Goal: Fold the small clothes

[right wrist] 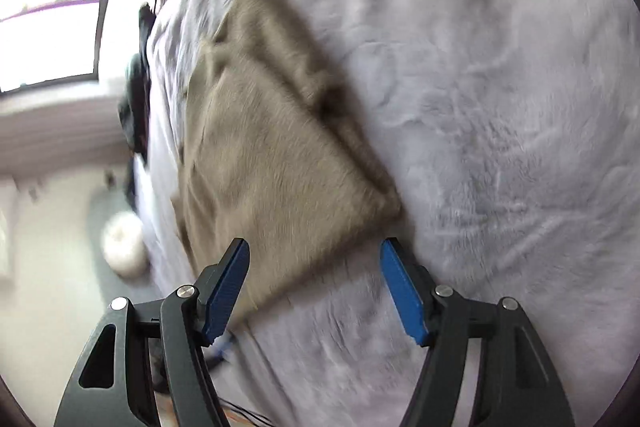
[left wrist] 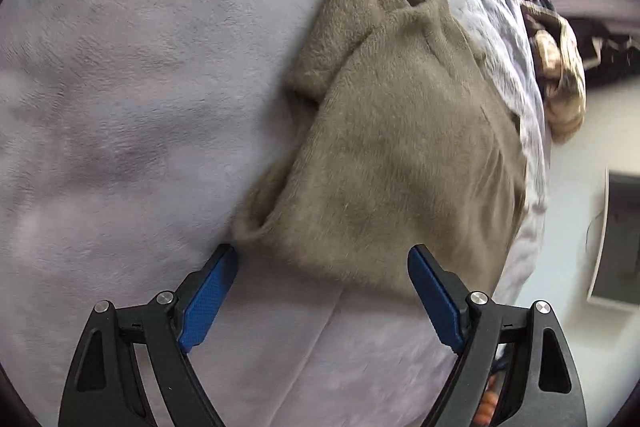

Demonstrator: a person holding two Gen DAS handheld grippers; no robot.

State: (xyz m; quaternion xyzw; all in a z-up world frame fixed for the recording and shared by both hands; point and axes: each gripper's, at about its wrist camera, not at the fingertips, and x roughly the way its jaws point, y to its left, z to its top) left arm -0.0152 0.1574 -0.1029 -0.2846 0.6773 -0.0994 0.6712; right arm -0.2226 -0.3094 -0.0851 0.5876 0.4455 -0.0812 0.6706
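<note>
Left tool (left wrist: 322,257) hangs wide open over the pale plush bed cover (left wrist: 120,107), blue pads clear of everything, nothing gripped. Just ahead of it lies the tan fuzzy garment (left wrist: 392,147), folded over on itself, close to the cover's edge where the floor shows. A patterned brown cloth (left wrist: 560,79) sits beyond at that edge. Over to the right tool (right wrist: 314,247): jaws well apart, empty, the garment's (right wrist: 272,163) near corner lying between the pads, untouched. Picture's blurred here.
</note>
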